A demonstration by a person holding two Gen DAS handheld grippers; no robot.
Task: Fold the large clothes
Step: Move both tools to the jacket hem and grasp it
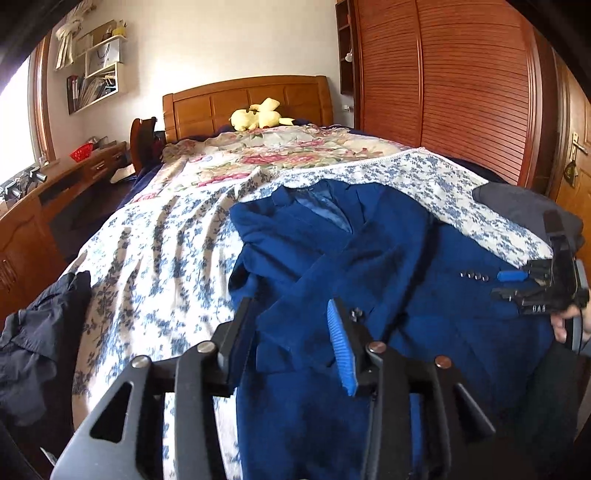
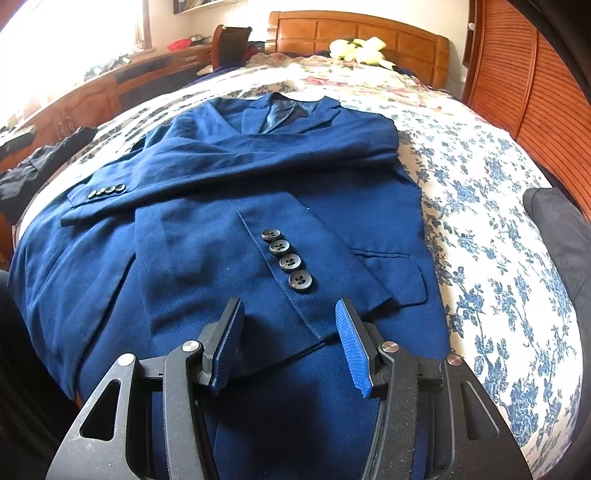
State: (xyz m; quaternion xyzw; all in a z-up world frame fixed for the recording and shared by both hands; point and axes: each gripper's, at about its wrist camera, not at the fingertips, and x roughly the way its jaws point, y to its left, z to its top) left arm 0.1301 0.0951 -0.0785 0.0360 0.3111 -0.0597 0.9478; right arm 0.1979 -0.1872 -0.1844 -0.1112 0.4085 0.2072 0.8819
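- Dark garment (image 1: 37,332) lies crumpled at the bed's left edge.
- Left claw (image 1: 291,332) is spread wide, holding nothing, above the blazer's left side.
- Blue blazer (image 2: 258,192) lies front-up on the floral bed (image 2: 480,206), collar toward the headboard (image 2: 362,33), both sleeves folded across its chest.
- Right claw (image 2: 290,343) is also spread wide and empty, over the nearer sleeve cuff (image 2: 291,266) with four buttons.
- Wooden wardrobe (image 1: 443,81) stands at right.
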